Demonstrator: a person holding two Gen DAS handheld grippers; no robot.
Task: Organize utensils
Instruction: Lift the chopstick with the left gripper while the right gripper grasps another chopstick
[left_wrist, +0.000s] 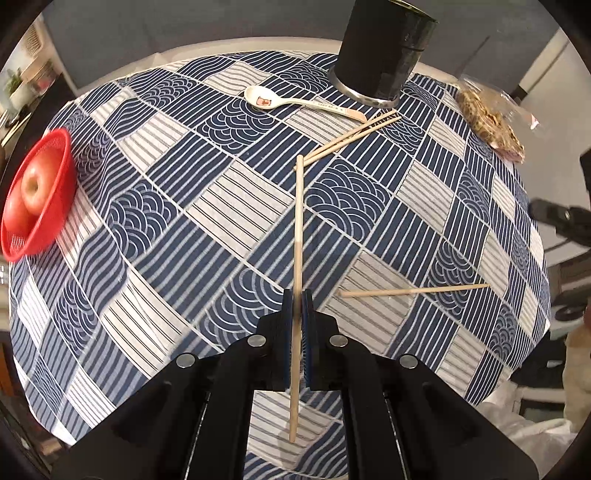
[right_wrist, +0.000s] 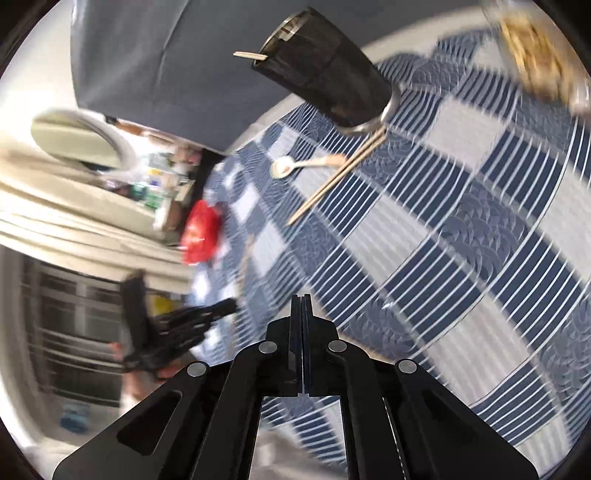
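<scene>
My left gripper (left_wrist: 297, 295) is shut on a wooden chopstick (left_wrist: 297, 221), which stands out past the fingertips over the tablecloth and runs back between the fingers. A pair of chopsticks (left_wrist: 351, 138) and a white spoon (left_wrist: 295, 101) lie near the black utensil cup (left_wrist: 384, 48). One more chopstick (left_wrist: 413, 291) lies to the right. In the blurred right wrist view, my right gripper (right_wrist: 302, 297) is shut with nothing in it, above the cloth. The cup (right_wrist: 325, 77) has a chopstick tip (right_wrist: 251, 55) poking from its mouth, with the spoon (right_wrist: 295, 166) and the pair of chopsticks (right_wrist: 340, 177) below it.
A red basket (left_wrist: 37, 192) with apples sits at the table's left edge. A clear bag of snacks (left_wrist: 487, 122) lies at the far right. The blue patterned tablecloth (left_wrist: 184, 221) covers the round table. The right gripper's body (left_wrist: 561, 218) shows at the right edge.
</scene>
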